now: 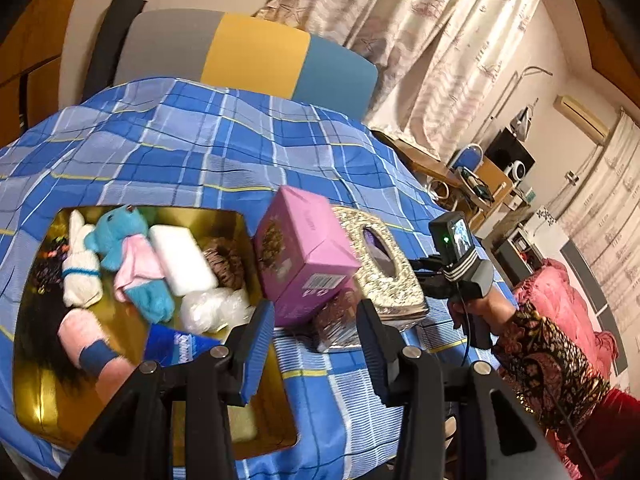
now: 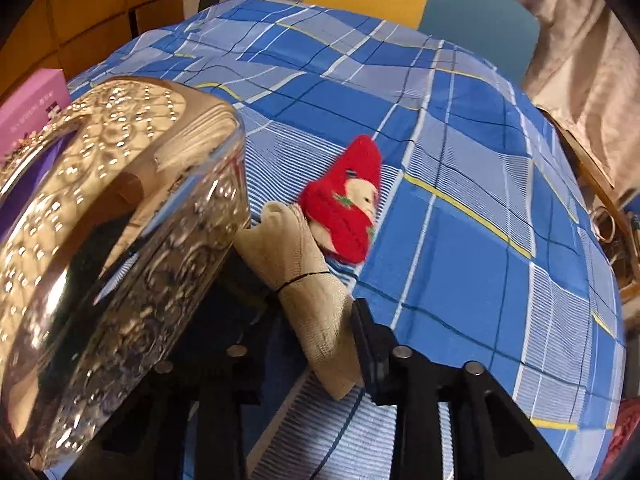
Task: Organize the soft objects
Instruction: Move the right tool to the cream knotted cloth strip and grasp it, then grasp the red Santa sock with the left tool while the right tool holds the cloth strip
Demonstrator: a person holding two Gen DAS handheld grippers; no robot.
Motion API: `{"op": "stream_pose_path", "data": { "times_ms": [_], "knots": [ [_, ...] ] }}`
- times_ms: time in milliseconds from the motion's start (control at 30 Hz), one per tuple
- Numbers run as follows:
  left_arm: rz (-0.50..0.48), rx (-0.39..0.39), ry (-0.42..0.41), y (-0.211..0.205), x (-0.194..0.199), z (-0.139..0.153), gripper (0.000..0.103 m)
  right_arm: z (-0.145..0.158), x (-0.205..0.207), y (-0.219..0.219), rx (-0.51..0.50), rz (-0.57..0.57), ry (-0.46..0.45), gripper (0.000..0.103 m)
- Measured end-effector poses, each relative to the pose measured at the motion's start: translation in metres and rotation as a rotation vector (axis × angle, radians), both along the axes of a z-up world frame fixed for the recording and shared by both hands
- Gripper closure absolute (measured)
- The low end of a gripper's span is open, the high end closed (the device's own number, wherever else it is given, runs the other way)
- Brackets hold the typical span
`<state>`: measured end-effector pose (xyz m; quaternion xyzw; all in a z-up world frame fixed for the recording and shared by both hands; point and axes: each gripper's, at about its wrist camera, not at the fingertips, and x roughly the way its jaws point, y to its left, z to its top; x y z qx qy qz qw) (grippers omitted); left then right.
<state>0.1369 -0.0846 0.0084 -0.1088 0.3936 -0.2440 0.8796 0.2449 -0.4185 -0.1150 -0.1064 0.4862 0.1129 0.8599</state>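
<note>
— Right tongs (image 2: pixel 320 320)?
— Currently clamped on a beige cloth roll (image 2: pixel 308 272) beside the red knit toy (image 2: pixel 348 200), on the blue checked bedspread (image 2: pixel 460 240).
— Left tongs (image 1: pixel 316 332)?
— Spread wide, empty, above the gold tin (image 1: pixel 36 408) of soft toys.

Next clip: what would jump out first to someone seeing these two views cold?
Probably the gold tin at the left of the blue plaid cloth, packed with soft toys, a blue teddy among them. Beside it stand a pink box and a shiny embossed tissue box. The right hand-held gripper pinches a beige cloth roll near a red knitted toy.
</note>
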Motion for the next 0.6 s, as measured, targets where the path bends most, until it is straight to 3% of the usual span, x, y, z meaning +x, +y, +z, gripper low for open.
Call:
{"op": "stream_pose_path", "data": {
  "times_ms": [67,200,333,467,600],
  "knots": [
    [-0.029,0.000,-0.008,-0.011,0.006,0.007,0.060,0.009,-0.011,-0.013,0.065,-0.032,-0.012,0.082],
    [-0.104,0.034,-0.060,-0.043,0.024,0.033,0.060,0.018,-0.036,-0.048,0.187,-0.126,-0.006,0.083],
    [-0.174,0.080,-0.056,-0.086,0.050,0.049,0.050,0.008,-0.053,-0.080,0.268,-0.209,0.040,0.083],
    [-0.253,0.066,0.083,-0.134,0.096,0.043,0.050,-0.003,-0.059,-0.101,0.357,-0.257,0.034,0.083],
    [-0.234,0.131,0.208,-0.179,0.140,0.029,0.050,-0.006,-0.055,-0.109,0.388,-0.312,0.047,0.081]
  ]
}}
